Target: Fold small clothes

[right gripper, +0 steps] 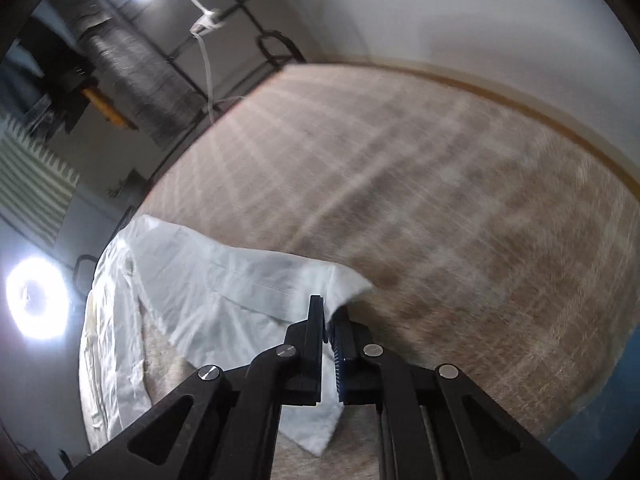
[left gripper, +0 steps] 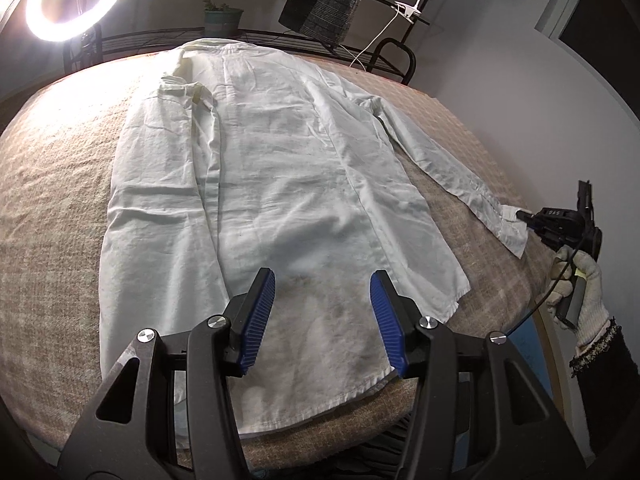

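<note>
Right wrist view: right claw (right gripper: 329,312) clamped on cuff of white long-sleeved cotton shirt (left gripper: 260,168); left claw (left gripper: 322,292) half open, empty, over shirt hem. Folding barely begun; body unfolded.

Bench (left gripper: 52,216) is covered by a beige-brown checked cloth (right gripper: 440,200). A white shirt (left gripper: 260,168) is spread flat on the cloth, collar at the far end, hem at the near edge. One sleeve is folded over the body; the other sleeve (left gripper: 440,160) is stretched out sideways on the cloth toward the bench edge.
</note>
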`<state>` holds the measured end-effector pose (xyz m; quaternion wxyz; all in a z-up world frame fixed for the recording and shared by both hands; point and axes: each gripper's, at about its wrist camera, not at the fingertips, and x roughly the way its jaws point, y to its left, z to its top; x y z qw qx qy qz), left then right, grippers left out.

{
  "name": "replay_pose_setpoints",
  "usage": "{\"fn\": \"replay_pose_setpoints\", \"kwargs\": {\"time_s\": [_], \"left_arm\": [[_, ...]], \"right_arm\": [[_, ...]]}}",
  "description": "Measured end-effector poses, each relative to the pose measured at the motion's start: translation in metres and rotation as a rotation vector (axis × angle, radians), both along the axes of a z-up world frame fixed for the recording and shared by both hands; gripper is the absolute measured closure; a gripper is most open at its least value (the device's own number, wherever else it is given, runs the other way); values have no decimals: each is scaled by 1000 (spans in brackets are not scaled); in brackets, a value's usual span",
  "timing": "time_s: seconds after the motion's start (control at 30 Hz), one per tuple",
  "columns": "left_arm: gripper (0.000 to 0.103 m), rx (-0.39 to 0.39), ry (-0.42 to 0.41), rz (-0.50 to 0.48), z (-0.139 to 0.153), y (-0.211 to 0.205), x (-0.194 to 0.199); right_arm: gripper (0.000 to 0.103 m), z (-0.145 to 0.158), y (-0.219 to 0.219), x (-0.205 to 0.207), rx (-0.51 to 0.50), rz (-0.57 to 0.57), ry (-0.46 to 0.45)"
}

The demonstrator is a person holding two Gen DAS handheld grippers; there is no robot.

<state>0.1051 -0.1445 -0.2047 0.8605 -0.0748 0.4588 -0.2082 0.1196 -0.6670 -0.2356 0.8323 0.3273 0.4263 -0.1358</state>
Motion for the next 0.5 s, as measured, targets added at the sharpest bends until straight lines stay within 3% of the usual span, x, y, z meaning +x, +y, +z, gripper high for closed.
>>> {"fn": "replay_pose_setpoints", "kwargs": {"time_s": [0.2, 0.37, 0.5], "left_arm": [[52, -15, -4, 12, 2, 5, 1], [52, -30, -7, 32, 5, 14, 0], [52, -43, -8, 52, 5, 23, -2]], "right_arm": [[103, 48, 53, 9, -92, 138, -102], [103, 86, 137, 18, -167, 379, -190], [103, 90, 207, 18, -147, 581, -221]]}}
